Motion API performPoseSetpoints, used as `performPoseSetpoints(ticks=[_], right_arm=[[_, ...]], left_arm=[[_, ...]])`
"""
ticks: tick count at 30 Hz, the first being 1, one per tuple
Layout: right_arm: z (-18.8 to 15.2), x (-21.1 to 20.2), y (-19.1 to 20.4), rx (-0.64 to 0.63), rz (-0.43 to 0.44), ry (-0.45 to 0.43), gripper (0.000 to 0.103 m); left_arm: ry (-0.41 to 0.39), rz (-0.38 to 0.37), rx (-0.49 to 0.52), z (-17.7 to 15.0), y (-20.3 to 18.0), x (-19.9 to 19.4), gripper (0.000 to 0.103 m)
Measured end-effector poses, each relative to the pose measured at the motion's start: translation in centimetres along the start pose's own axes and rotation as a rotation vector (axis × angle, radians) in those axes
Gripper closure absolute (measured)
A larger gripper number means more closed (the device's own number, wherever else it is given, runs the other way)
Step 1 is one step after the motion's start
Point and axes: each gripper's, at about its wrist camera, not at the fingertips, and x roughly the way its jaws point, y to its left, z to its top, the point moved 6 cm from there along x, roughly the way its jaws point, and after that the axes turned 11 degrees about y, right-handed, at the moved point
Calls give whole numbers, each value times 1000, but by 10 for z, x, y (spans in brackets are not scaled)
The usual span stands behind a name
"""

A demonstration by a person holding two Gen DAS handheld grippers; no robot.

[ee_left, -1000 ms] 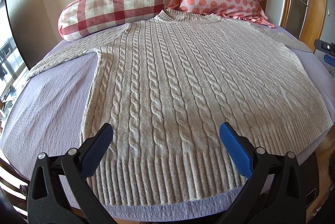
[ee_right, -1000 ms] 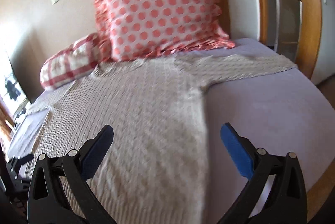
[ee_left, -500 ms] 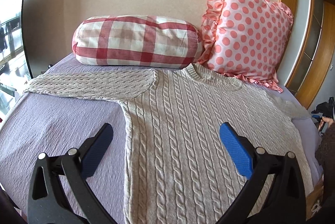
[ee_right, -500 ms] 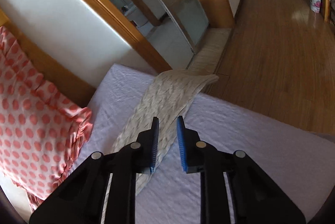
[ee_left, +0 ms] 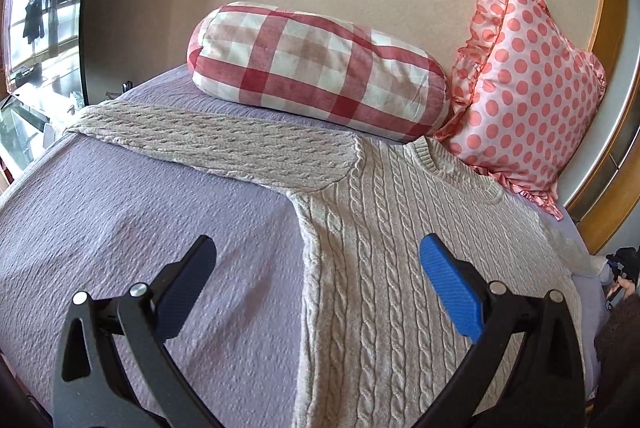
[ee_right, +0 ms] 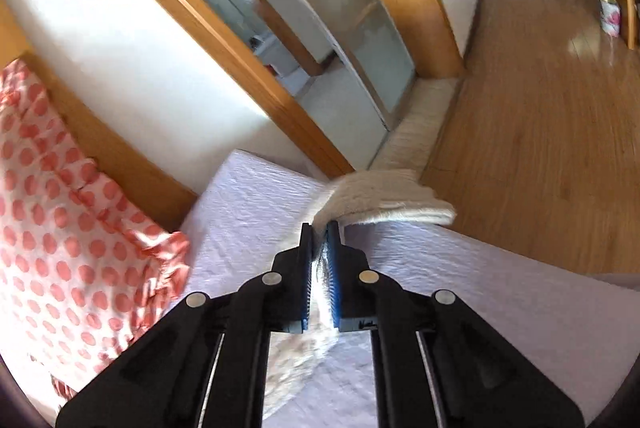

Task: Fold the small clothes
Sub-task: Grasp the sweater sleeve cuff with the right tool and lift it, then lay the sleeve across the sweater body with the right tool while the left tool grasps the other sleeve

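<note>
A beige cable-knit sweater (ee_left: 404, 268) lies flat on the lilac bedspread (ee_left: 132, 228), neck toward the pillows. Its left sleeve (ee_left: 212, 144) stretches out to the left. My left gripper (ee_left: 316, 284) is open and empty, hovering over the sweater's left side edge near the armpit. My right gripper (ee_right: 320, 232) is shut on the sweater's right sleeve (ee_right: 380, 204) and lifts it off the bedspread (ee_right: 460, 288); the cuff end droops past the fingertips. The sweater's body is out of the right wrist view.
A red-checked bolster (ee_left: 320, 68) and a pink polka-dot pillow (ee_left: 528, 84) lie at the head of the bed; the dotted pillow also shows in the right wrist view (ee_right: 72, 228). A wooden door frame (ee_right: 248, 68) and wood floor (ee_right: 540, 132) lie beyond the bed's right edge.
My right gripper has closed on the right sleeve and raised it off the bed. My left gripper has moved up and left along the sweater toward the left armpit, still open.
</note>
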Motion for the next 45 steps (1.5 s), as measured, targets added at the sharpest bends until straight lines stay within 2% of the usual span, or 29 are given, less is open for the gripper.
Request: performPoseSetpoints(ticks=[3, 5, 7, 10, 12, 14, 16, 18, 20, 21, 24, 27, 28, 29, 32, 35, 38, 39, 40, 42, 45], right_arm=[[-26, -41, 95, -199, 141, -21, 95], [-58, -67, 166, -327, 269, -6, 95], [-104, -86, 236, -452, 408, 42, 95], [-191, -94, 318, -605, 570, 177, 95], [-266, -80, 360, -729, 595, 325, 95], [-339, -59, 384, -854, 540, 485, 94], [-376, -52, 386, -906, 494, 575, 93], [-378, -62, 378, -898, 504, 546, 81], [-360, -72, 363, -872, 504, 468, 42], [-350, -77, 353, -862, 500, 433, 38], [-332, -81, 338, -846, 465, 383, 37], [-317, -85, 313, -813, 431, 354, 37], [-314, -85, 305, -801, 422, 349, 37], [-311, -86, 299, -789, 416, 347, 36], [-309, -85, 285, -756, 413, 353, 36], [-315, -81, 281, -749, 415, 360, 33], [-319, -80, 280, -750, 427, 373, 32], [-320, -79, 279, -749, 433, 376, 32], [-319, -80, 279, -748, 439, 378, 32], [-317, -83, 277, -750, 449, 371, 32], [-307, -89, 274, -758, 448, 334, 31]], left_arm=[[-26, 47, -36, 9, 25, -8, 2], [-38, 74, -70, 14, 44, -11, 2], [-46, 74, -109, 20, 62, -11, 2], [-56, -5, -169, 28, 84, -9, 2], [-48, -28, -219, 34, 100, -4, 2], [-20, -7, -257, 43, 115, 4, 2], [-2, 10, -282, 51, 129, 9, 2], [2, 7, -302, 60, 144, 11, 2], [5, 4, -352, 69, 163, 16, 2], [10, -1, -386, 73, 174, 20, 2], [55, -44, -510, 80, 207, 36, 4], [103, -86, -633, 81, 238, 54, 14], [76, -104, -653, 85, 246, 53, 14], [76, -98, -672, 88, 255, 54, 16], [64, -157, -756, 101, 281, 59, 22], [59, -165, -824, 111, 303, 65, 38], [77, -143, -859, 114, 318, 73, 73], [104, -117, -864, 112, 321, 77, 96], [97, -130, -869, 112, 323, 76, 96], [85, -92, -823, 118, 316, 67, 97], [17, 8, -599, 152, 266, 37, 97]])
